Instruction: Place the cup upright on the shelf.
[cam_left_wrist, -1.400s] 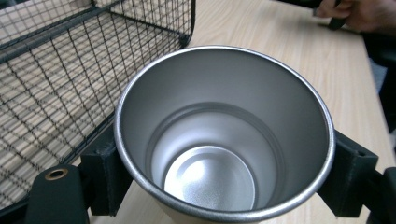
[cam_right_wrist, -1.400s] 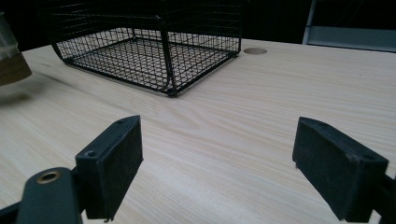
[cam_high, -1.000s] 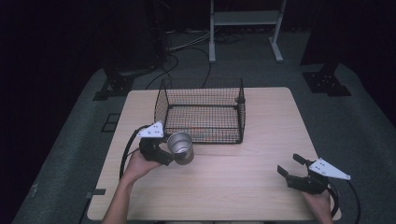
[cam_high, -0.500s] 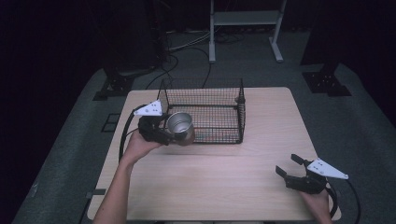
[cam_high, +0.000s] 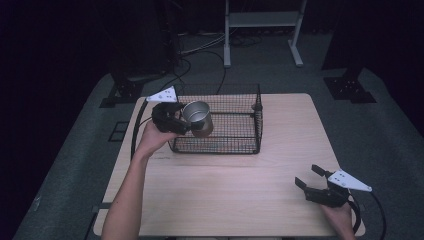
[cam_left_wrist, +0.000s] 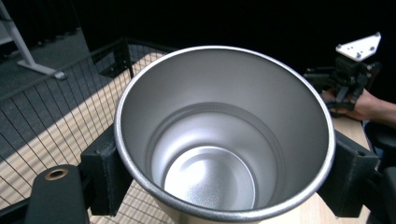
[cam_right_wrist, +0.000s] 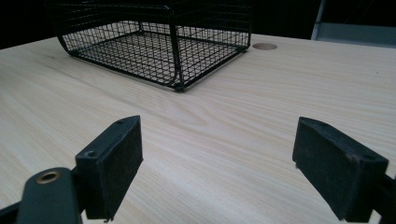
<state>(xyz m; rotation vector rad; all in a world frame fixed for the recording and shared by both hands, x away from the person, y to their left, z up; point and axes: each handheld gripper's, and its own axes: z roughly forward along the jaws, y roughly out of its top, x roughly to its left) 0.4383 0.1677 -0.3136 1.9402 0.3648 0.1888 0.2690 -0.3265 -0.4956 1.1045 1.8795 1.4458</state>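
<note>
Landmark is the wire basket. Pale wood worktop (cam_high: 240, 185) carries the black wire basket (cam_high: 235, 120) at its far middle, open side up, nothing lying on its mesh floor. Dark grey floor around the worktop, a white metal stand (cam_high: 262, 30) well beyond the basket's far side, black cables on the floor near it.

Steel cup (cam_high: 198, 118), open mouth up and tilted toward the person, is held up over the basket's left part, just inside its left wall, off the mesh floor. In the left gripper view the cup (cam_left_wrist: 224, 140) is empty, bright inside, with the basket wall behind it at left.

Left gripper (cam_high: 186, 123) sits at the basket's left edge with its grey plate on top; its fingers (cam_left_wrist: 105, 170) are clamped on the cup, one pad on each side of the cup wall just below the rim. Left hand (cam_high: 152, 137) holds it from just outside the basket's left wall, forearm running back to the near worktop edge.

Right gripper (cam_high: 309, 178) rests low at the near right corner, well apart from the basket; fingers (cam_right_wrist: 114, 161) spread wide, nothing between them, bare wood ahead, the basket's near corner beyond. A round hole (cam_right_wrist: 265, 46) in the worktop lies just right of the basket in that view.
</note>
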